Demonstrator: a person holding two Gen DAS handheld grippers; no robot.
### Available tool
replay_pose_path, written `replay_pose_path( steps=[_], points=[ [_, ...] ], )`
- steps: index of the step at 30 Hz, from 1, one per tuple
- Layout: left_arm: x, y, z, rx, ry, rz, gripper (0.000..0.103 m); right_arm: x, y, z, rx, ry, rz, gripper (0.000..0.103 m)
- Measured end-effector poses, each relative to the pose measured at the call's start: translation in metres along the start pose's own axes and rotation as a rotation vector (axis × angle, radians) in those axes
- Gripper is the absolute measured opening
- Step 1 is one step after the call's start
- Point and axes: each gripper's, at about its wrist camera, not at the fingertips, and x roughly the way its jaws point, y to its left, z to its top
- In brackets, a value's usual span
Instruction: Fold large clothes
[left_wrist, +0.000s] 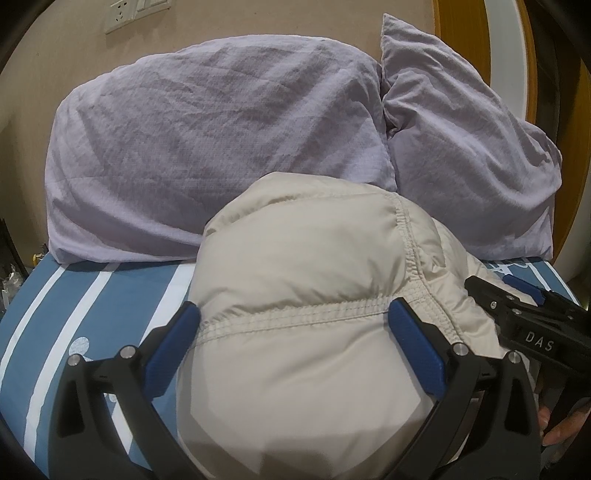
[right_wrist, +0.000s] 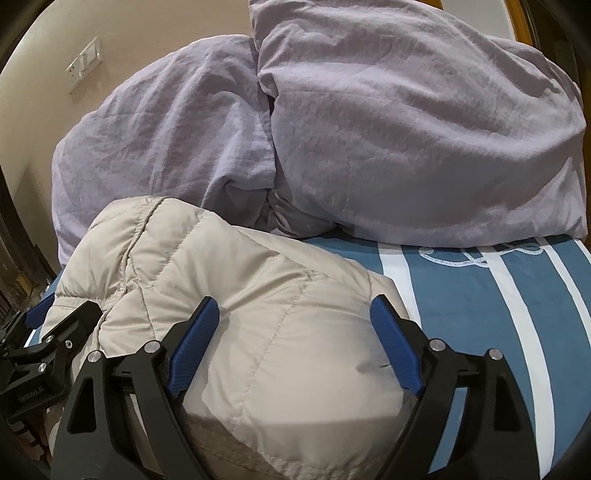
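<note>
Left tool (left_wrist: 293, 314): pointed forward and tilted down over the bed; blue pads (left_wrist: 186, 325) spread wide, one on each side of the puffy jacket bulge; whether they press the cloth cannot be told.
Right tool (right_wrist: 295, 314): same forward, downward tilt; jaws wide apart, jacket cloth bulging between the pads (right_wrist: 391, 332); no clear pinch, left pad touching the fabric at most.
Tools seen from each other: right tool at 3 o'clock in the left wrist view, left tool at 9 o'clock in the right wrist view, close side by side.
Hand (left_wrist: 561, 424): partly visible at 4 o'clock in the left wrist view, behind the right tool.
Jacket (left_wrist: 306, 295): one, beige, quilted, bunched in a mound on the bed, far edge against the pillows at 12 o'clock.
Pillows: two, lilac, crumpled; larger pillow (left_wrist: 207, 147) at 11 o'clock, smaller pillow (left_wrist: 472, 155) at 1 o'clock, touching each other.
Bed sheet (right_wrist: 480, 314): one, blue with white stripes.
Wall outlet plate (left_wrist: 122, 14): one, at 11 o'clock above the pillows.
Writing: "DAS" in white letters on the right tool's body (left_wrist: 539, 345).
</note>
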Motion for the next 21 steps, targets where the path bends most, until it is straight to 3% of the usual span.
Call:
replay_pose_path(
  steps=[4, 10, 14, 21],
  points=[
    [-0.011, 0.004, -0.002, -0.019, 0.002, 0.005, 0.101, -0.014, 0.002, -0.004, -0.007, 0.014, -0.023, 0.086],
    [-0.052, 0.02, -0.02, -0.116, 0.036, -0.046, 0.101, -0.053, -0.006, -0.019, 0.032, 0.036, -0.011, 0.09],
    [-0.091, 0.021, -0.034, -0.082, 0.037, -0.044, 0.101, -0.093, -0.012, -0.034, 0.052, 0.049, -0.006, 0.101],
    [-0.163, 0.025, -0.072, -0.062, 0.036, -0.07, 0.101, -0.164, -0.009, -0.069, 0.017, 0.068, 0.009, 0.102]
  ],
)
